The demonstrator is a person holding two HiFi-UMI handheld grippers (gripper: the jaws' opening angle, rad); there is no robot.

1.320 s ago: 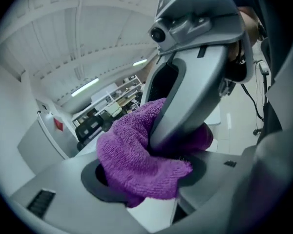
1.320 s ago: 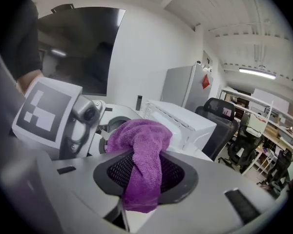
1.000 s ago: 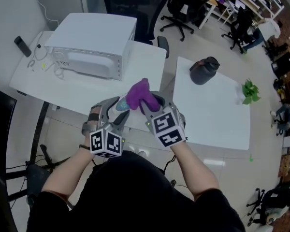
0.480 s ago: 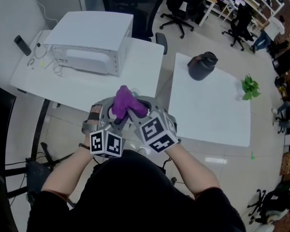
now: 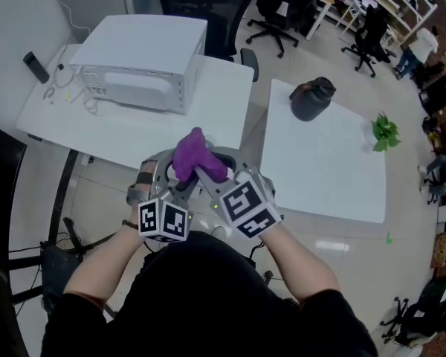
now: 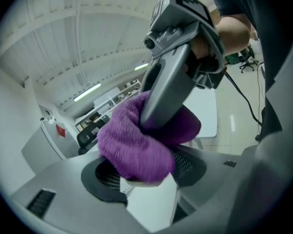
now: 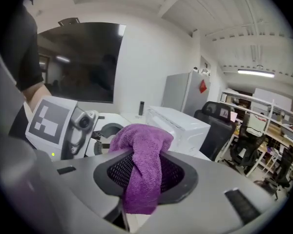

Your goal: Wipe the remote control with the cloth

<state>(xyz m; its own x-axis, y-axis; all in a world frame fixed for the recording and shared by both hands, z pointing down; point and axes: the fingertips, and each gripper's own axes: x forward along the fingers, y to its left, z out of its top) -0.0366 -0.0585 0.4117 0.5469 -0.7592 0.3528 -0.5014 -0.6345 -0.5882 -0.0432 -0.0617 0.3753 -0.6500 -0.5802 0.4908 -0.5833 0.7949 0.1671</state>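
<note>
Purple fuzzy cloth [image 5: 195, 155] pinched in right gripper [image 7: 142, 179], near the person [image 5: 208, 296], head view hides what left gripper view shows, pale remote control [image 6: 142, 183] edge beneath, seemingly clamped by left gripper [image 5: 175, 178]

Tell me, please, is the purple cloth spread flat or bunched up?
Bunched up: the purple cloth is a crumpled lump pinched in the right tongs.

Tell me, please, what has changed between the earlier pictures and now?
The right gripper swept its purple cloth leftward in the head view, across the remote control held in the left gripper. The remote's top, bare a second ago, is now mostly covered. Both grips stayed the same; the white appliance and black jug have not moved.
</note>
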